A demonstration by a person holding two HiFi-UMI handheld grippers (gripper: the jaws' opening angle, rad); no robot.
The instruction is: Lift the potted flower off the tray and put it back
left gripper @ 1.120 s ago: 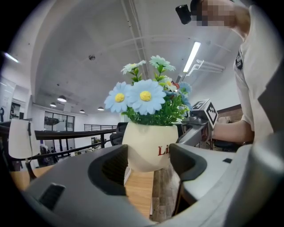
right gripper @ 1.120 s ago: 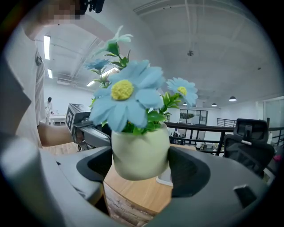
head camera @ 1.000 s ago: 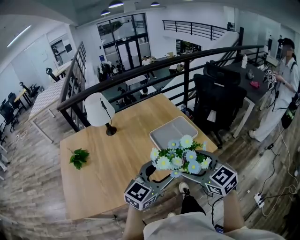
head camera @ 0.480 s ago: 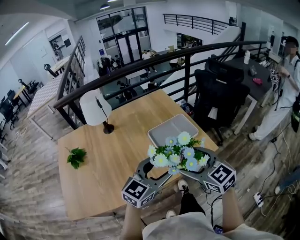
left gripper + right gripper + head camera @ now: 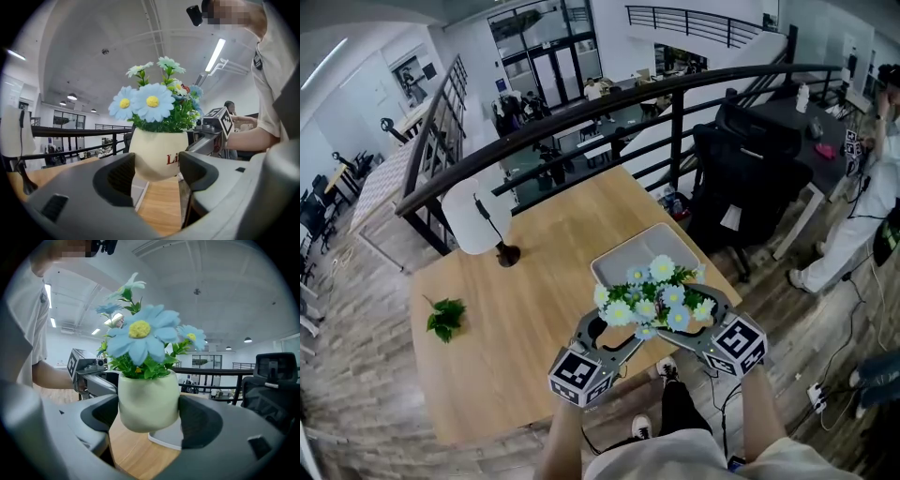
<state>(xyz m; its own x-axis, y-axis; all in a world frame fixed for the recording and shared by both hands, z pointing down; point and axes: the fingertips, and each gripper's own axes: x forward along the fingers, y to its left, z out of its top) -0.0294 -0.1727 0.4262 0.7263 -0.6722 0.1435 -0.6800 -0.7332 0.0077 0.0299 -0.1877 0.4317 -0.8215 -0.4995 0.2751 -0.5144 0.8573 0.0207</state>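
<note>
Your left tongs [image 5: 157,172] and right tongs [image 5: 149,417] are matt grey plastic. The flower pot [image 5: 158,151] between them looks like smooth cream ceramic, its flowers [image 5: 146,102] cloth. Your bench [image 5: 516,319] is pale wood grain, satin; the tray [image 5: 623,260] matt grey.

Bright, even white light falls from long ceiling strip lamps [image 5: 214,54]; shadows on the pale wooden table [image 5: 506,328] are faint. Fisheye lenses bow the black metal railing [image 5: 676,131] and blacken both gripper views' corners. The potted flower [image 5: 147,399], blue daisies in a cream pot, is sharp; the foreground nearest the lenses is soft.
</note>
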